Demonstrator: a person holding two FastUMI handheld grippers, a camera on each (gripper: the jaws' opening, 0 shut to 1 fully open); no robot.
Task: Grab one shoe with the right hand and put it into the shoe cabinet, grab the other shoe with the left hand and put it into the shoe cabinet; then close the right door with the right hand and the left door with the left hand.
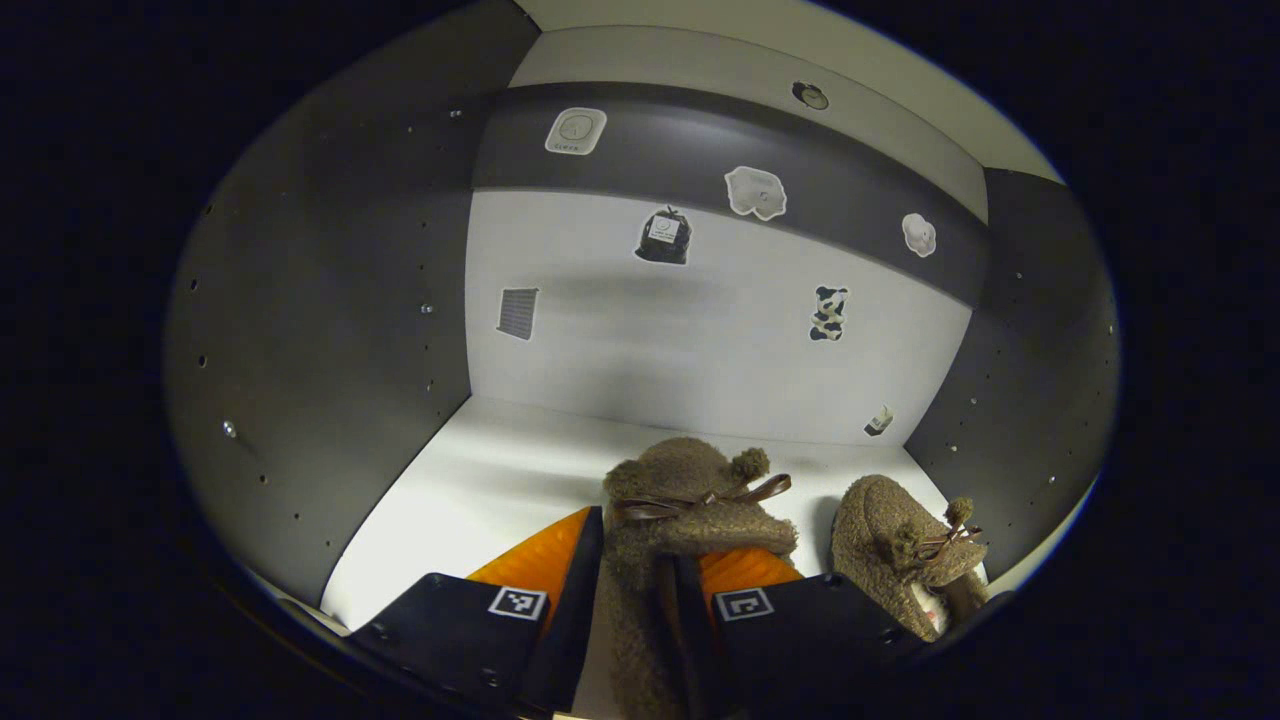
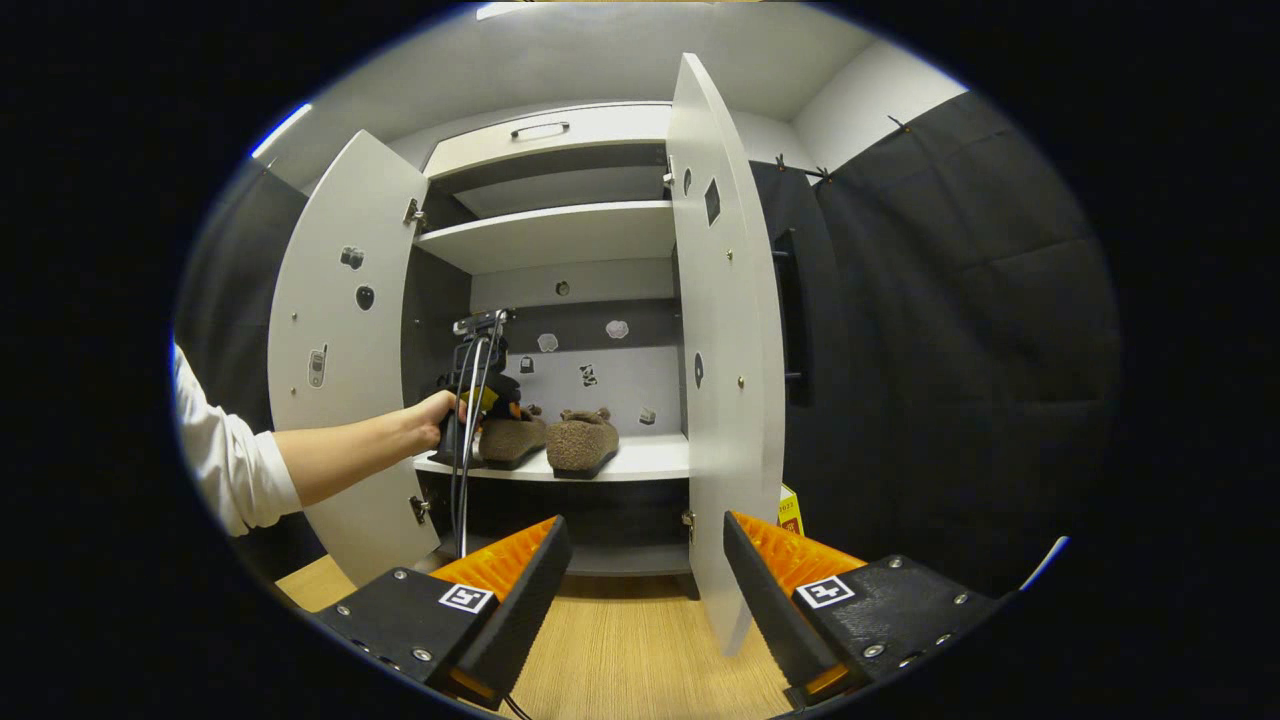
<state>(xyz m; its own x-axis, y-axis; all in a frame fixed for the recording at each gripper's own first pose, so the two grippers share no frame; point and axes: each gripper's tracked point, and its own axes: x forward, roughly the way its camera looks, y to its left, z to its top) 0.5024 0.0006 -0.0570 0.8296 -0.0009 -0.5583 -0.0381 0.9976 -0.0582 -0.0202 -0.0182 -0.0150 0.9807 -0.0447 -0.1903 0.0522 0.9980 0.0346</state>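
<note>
Left gripper view looks into the shoe cabinet [image 1: 330,330]: dark side walls, a pale back panel [image 1: 700,350] with several stickers, a dark band across it higher up, and a white shelf [image 1: 480,480] as the floor of the compartment. The left tool [image 1: 640,590] sits low in this view with its two fingers closed in on the heel end of the left shoe [image 1: 690,500], a fuzzy brown slipper with a thin brown bow; both fingers press against its sides, and the shoe rests on the shelf. Just beside it to the right lies the right shoe [image 1: 900,550], also fuzzy brown with a bow, on the same shelf and apart from the tool. Right gripper view stands back in the booth, over a wooden floor [image 2: 620,650], with black cloth on the wall at right. From left to right it shows a person's white sleeve [image 2: 225,450] and bare forearm reaching in, the hand [image 2: 435,412] holding the left tool at the shelf, the open left door [image 2: 335,350], the two shoes side by side on the middle shelf, and the open right door [image 2: 725,350] swung outward. The right tool [image 2: 645,590] hangs in front of the cabinet with its fingers spread wide, holding and touching nothing. Count: two shoes, two doors, both open, two tools.
</note>
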